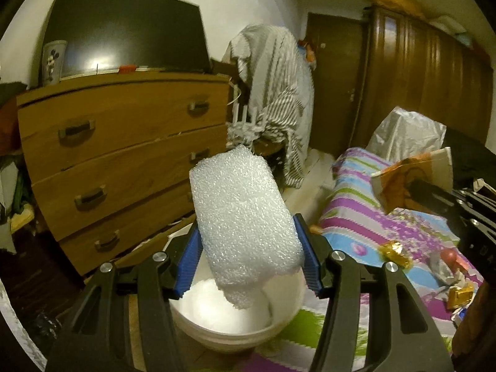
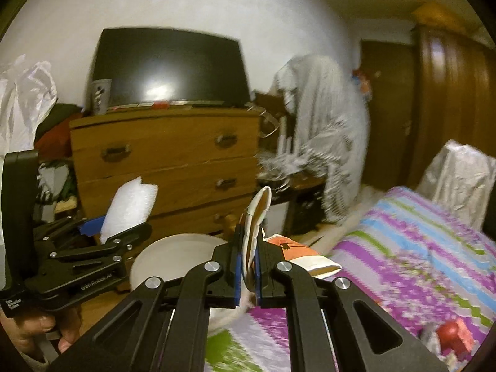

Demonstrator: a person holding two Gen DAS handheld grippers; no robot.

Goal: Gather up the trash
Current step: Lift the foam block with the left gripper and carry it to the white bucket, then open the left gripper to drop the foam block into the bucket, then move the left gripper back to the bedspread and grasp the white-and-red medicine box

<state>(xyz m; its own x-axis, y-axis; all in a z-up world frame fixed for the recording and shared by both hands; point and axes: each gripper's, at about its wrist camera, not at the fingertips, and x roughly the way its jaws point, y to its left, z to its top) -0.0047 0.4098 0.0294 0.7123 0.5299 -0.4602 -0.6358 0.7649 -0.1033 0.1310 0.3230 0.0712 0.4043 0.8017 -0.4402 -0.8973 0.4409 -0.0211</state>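
- The left gripper (image 1: 248, 248) is clamped on a white foam block (image 1: 245, 217), its blue pads pressing both sides; the block hangs directly over the white bucket (image 1: 279, 322), which looks like the right place to let it drop.
- The right gripper (image 2: 248, 274) is closed tight on a flattened paper bag (image 2: 259, 217), cream with an orange print. The thin edge stands up between the fingers and the rest folds off to the right, so a firm pinch is what keeps it from slipping.
- The bucket sits at the near edge of the striped bedspread (image 1: 365, 217), between the bed and the wooden dresser (image 1: 124, 142), within reach of both grippers.
- Inside the bucket there seems to be something white already, perhaps more foam, though white on white makes that hard to tell.
- More trash lies on the bedspread to the right: a gold wrapper (image 1: 393, 249) and a small heap of crumpled scraps (image 1: 455, 279) nearer still, not yet collected.
- By my judgement the foam goes in first, the bag after.
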